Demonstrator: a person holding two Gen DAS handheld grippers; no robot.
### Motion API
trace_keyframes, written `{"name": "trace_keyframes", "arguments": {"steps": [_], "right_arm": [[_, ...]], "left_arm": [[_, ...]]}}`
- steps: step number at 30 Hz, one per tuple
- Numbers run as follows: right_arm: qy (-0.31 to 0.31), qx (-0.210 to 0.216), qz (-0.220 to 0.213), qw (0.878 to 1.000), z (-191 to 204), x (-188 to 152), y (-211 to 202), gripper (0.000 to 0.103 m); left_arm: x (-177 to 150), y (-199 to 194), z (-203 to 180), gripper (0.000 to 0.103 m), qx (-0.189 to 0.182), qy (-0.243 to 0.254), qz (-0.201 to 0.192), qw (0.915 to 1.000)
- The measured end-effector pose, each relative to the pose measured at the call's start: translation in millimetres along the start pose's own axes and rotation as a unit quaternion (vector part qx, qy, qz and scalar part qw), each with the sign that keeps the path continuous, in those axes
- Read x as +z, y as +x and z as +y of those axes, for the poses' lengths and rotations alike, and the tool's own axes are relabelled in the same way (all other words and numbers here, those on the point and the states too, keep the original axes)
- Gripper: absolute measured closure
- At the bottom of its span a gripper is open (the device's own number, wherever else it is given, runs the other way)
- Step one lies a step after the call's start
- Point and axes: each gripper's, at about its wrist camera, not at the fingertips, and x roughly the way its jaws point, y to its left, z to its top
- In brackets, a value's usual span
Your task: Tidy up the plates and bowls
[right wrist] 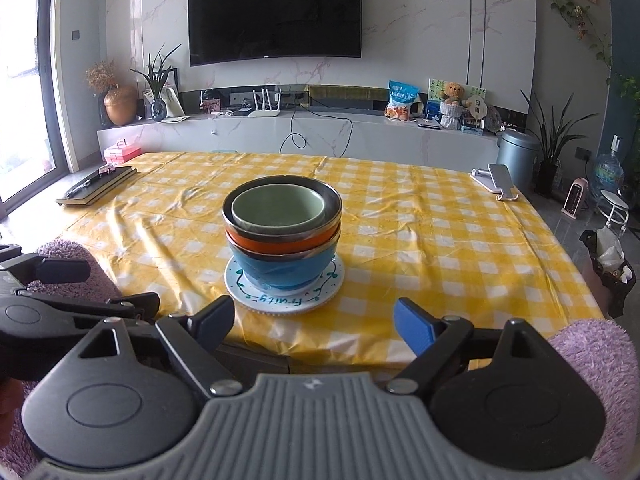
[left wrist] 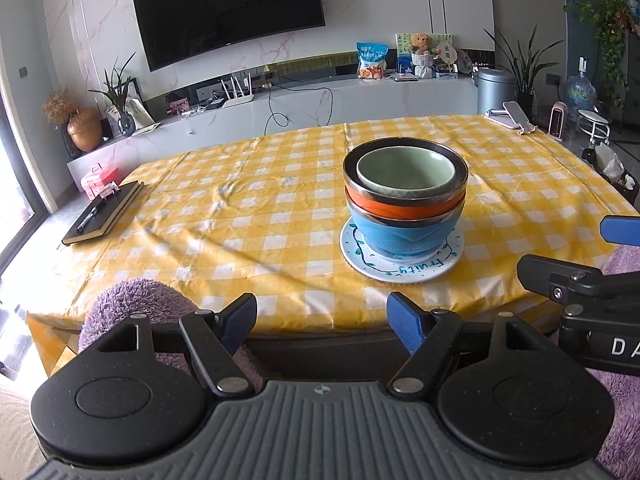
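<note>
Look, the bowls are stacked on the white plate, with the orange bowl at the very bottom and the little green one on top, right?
Not quite. The bottom bowl is the blue bowl, which sits on the white plate. The orange bowl is above it, in the middle, and the green bowl does nest on top. The right wrist view shows this clearly, and the left wrist view agrees.

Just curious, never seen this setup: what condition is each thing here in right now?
Left gripper: open, empty.
Right gripper: open, empty.
Green bowl: nested on top, empty.
Orange bowl: nested in the blue bowl.
Blue bowl: upright on the plate.
Plate: flat on the tablecloth.
Television: off.
</note>
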Motion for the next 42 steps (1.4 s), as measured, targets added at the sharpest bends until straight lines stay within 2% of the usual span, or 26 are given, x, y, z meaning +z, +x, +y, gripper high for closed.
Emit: {"name": "trace_keyframes", "arguments": {"steps": [42], "right_arm": [[-0.009, -0.001, 0.005, 1.000, 1.0, -1.0, 2.2, 0.012]], "left_arm": [[-0.7, -1.1, 2.8, 0.016, 0.002, -0.001, -0.001, 1.0000]]}}
